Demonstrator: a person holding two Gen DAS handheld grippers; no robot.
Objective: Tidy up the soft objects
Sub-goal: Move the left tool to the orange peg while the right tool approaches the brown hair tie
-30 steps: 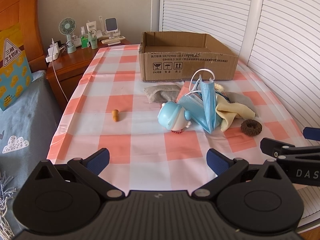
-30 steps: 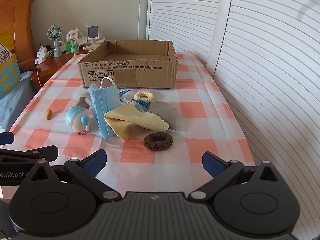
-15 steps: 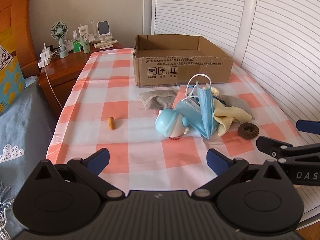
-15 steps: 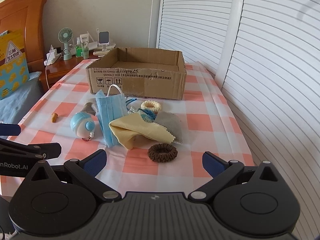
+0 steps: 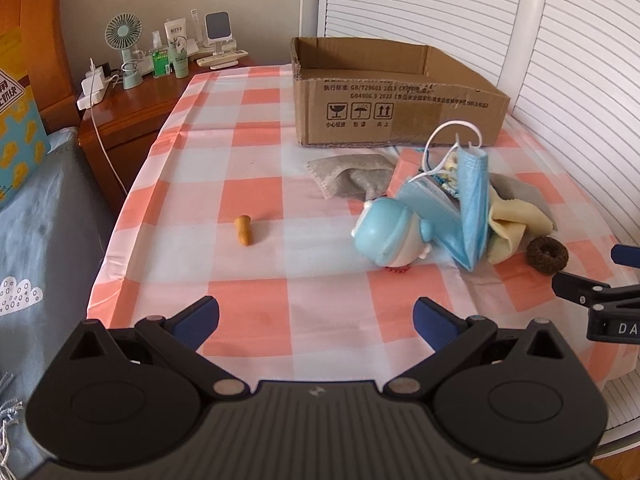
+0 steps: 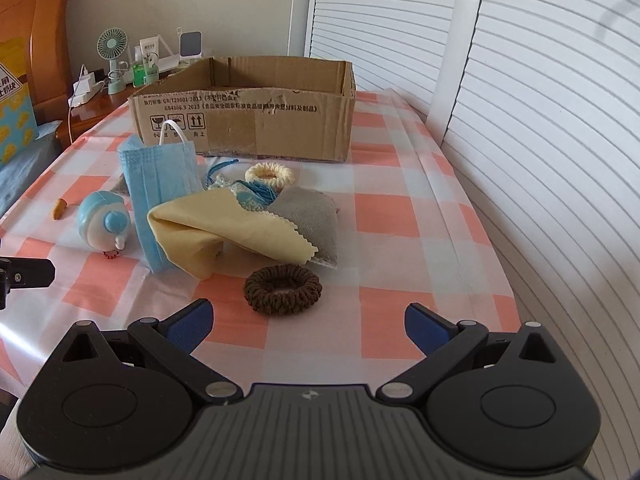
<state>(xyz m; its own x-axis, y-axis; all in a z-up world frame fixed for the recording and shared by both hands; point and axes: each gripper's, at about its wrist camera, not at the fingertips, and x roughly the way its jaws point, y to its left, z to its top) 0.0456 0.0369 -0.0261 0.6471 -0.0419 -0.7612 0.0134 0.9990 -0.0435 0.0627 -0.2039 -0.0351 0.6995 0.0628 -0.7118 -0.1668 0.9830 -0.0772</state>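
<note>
A pile of soft things lies on the checked table in front of an open cardboard box (image 6: 248, 116), which also shows in the left wrist view (image 5: 396, 108). It holds a blue face mask (image 6: 160, 192), a yellow cloth (image 6: 224, 232), a grey cloth (image 6: 308, 220), a cream scrunchie (image 6: 269, 173) and a blue round toy (image 6: 103, 224). A brown scrunchie (image 6: 283, 289) lies just ahead of my right gripper (image 6: 306, 324), which is open and empty. My left gripper (image 5: 316, 322) is open and empty, short of the toy (image 5: 386, 236).
A small orange piece (image 5: 244, 230) lies alone left of the pile. A second grey cloth (image 5: 352, 174) lies by the box. A nightstand (image 5: 132, 96) with a fan and bottles stands at the far left. Louvred doors (image 6: 540, 120) line the right side. A bed (image 5: 40, 216) borders the table's left edge.
Both grippers have moved forward and lower toward the table; the pile looks nearer in both views. The brown scrunchie now lies close ahead of my right gripper. Both stay open.
</note>
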